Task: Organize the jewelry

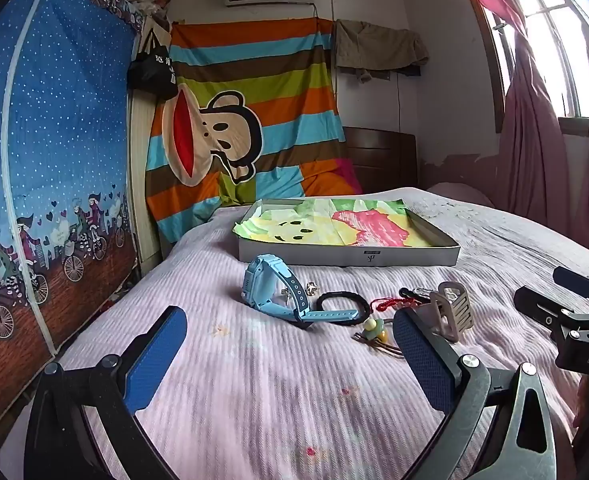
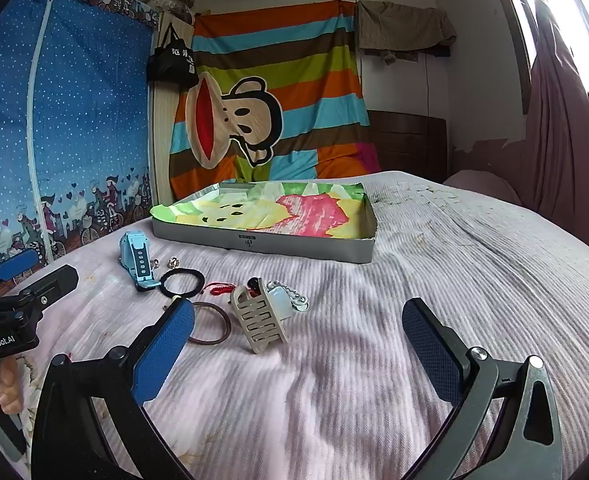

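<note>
On a pink bedspread lie a light blue watch (image 1: 278, 292) (image 2: 136, 254), a black hair tie (image 1: 340, 306) (image 2: 182, 282), a red cord (image 1: 394, 303) (image 2: 220, 290), a beige hair claw (image 1: 452, 314) (image 2: 256, 320), a thin brown ring (image 2: 210, 326) and a beaded tie (image 1: 374, 330). Behind them stands a shallow grey box (image 1: 374, 258) (image 2: 262, 244) lined with colourful cloth. My left gripper (image 1: 290, 344) hangs open just short of the watch, with nothing between its pads. To the right of the hair claw my right gripper (image 2: 300, 340) is open and holds nothing.
A blue patterned wardrobe (image 1: 50, 152) stands along the bed's left side. A striped cartoon cloth (image 1: 246, 132) hangs on the back wall. Pink curtains (image 1: 534, 140) and a window are at the right. A hand (image 2: 8, 392) holds the left gripper's handle.
</note>
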`<state>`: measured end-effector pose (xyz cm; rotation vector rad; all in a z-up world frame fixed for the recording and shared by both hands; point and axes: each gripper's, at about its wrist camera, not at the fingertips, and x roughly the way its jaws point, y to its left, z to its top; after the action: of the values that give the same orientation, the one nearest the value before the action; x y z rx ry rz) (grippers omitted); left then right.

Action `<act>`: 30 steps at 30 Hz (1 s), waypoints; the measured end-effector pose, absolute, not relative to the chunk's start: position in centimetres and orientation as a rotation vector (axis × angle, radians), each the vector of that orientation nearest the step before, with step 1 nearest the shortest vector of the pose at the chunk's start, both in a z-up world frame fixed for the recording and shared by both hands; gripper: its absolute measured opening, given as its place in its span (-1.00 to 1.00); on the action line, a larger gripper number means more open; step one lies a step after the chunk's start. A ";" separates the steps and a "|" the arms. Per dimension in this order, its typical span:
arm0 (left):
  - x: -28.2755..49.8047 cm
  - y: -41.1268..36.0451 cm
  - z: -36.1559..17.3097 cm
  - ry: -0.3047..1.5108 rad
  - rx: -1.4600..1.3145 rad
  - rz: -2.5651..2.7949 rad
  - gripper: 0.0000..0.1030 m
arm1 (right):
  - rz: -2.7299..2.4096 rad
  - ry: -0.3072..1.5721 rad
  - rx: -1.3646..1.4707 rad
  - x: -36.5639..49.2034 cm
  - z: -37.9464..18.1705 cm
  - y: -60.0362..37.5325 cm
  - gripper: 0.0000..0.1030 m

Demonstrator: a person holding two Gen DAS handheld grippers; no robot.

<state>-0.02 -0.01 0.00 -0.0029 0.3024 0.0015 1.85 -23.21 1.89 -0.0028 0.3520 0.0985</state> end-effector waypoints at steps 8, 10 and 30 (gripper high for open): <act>0.0 0.0 0.0 0.304 -0.002 0.001 1.00 | 0.097 0.351 -0.004 1.9 1.9 -23.1 0.98; 0.0 0.0 0.0 0.304 -0.002 0.000 1.00 | 0.098 0.353 -0.004 1.9 1.9 -23.1 0.98; 0.3 -0.3 -0.1 0.302 0.001 -0.003 1.00 | 0.098 0.352 -0.003 1.8 2.0 -23.2 0.98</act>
<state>0.30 -0.28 -0.09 0.0006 0.3023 -0.0031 1.83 -23.18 1.97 -0.0033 0.3521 0.0980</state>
